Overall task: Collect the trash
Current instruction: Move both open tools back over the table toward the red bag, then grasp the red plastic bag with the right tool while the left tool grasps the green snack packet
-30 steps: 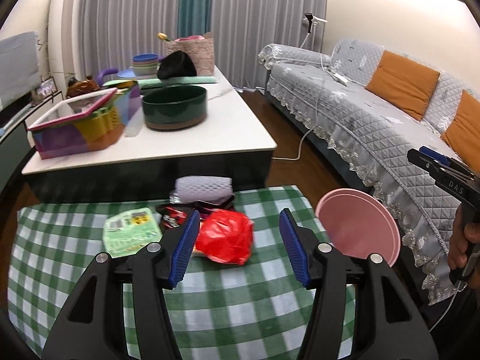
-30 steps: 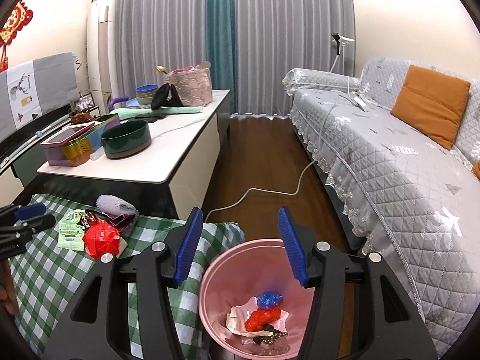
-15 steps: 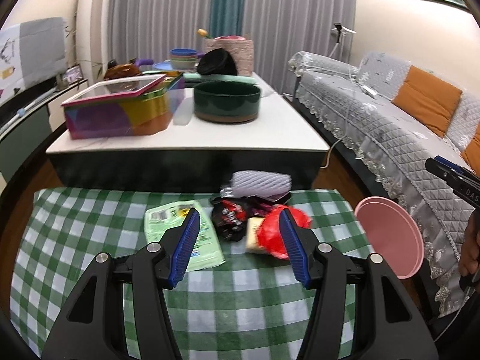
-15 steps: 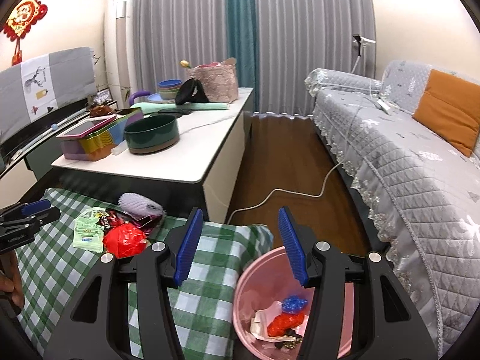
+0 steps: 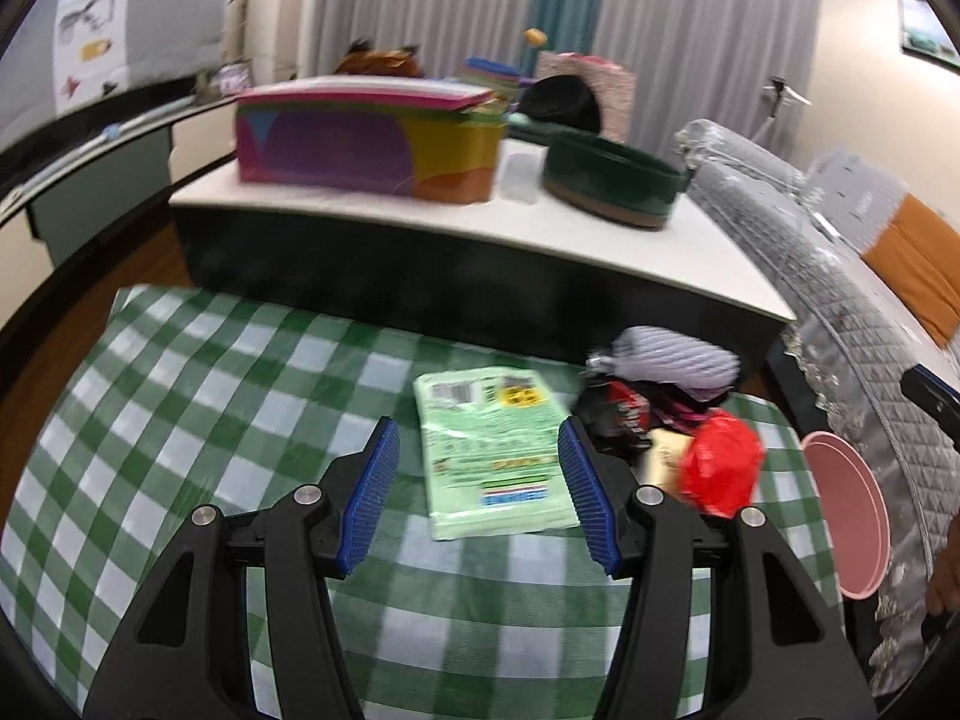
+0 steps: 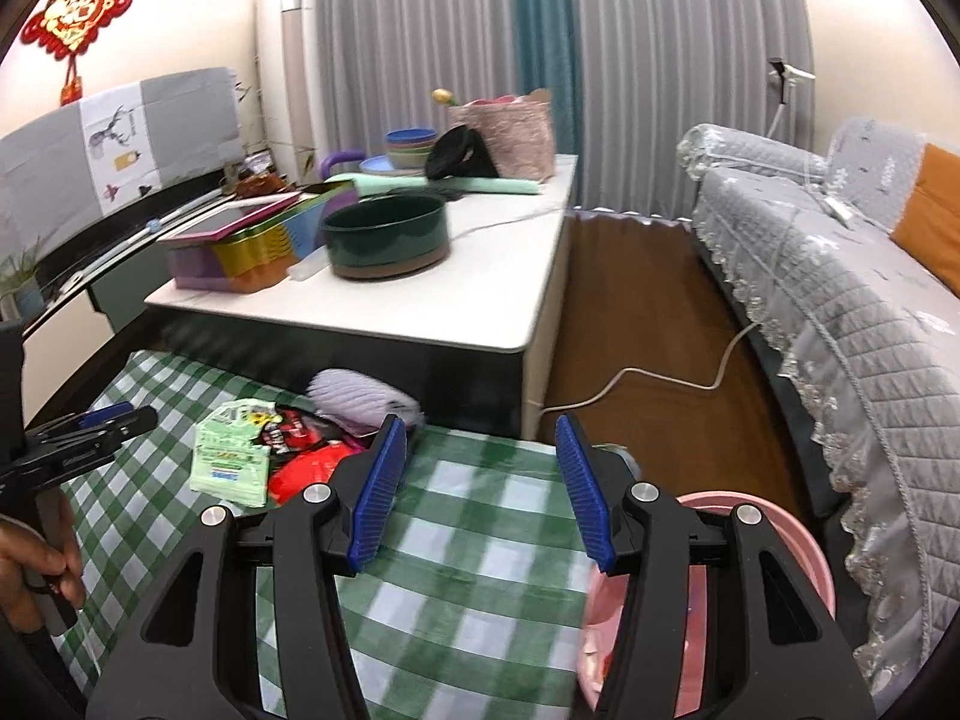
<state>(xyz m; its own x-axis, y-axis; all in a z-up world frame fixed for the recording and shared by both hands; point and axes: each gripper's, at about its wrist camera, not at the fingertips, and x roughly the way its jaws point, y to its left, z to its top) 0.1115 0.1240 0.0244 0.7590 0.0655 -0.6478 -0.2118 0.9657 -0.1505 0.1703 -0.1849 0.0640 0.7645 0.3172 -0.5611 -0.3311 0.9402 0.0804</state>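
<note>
A green-and-white checked tabletop [image 5: 198,420] fills the lower half of the left wrist view. Behind it, across the upper middle of the frame, stands a low white table [image 5: 690,240] carrying a multicoloured box [image 5: 366,144] at left and a dark green bowl [image 5: 612,180] at right. A grey quilted sofa [image 6: 840,276] runs down the right side of the right wrist view, with a white cable [image 6: 654,378] lying on the wooden floor beside it.

The trash sits at centre right of the left wrist view: a flat pale green packet [image 5: 492,450] with printed labels, then a dark red-and-black wrapper [image 5: 618,414], a grey ribbed bundle [image 5: 678,354] above it, and a crumpled red bag [image 5: 720,468]. A pink bin [image 5: 846,516] shows at the right edge, beside the tabletop.

The left gripper [image 5: 477,492] has its jaws spread wide and empty; the green packet lies on the cloth between and just beyond their blue tips, and the rest of the pile lies right of the right jaw. The right gripper [image 6: 480,483] also has its jaws spread with nothing held, the pile showing left of its left jaw and the bin at lower right behind the right jaw.
</note>
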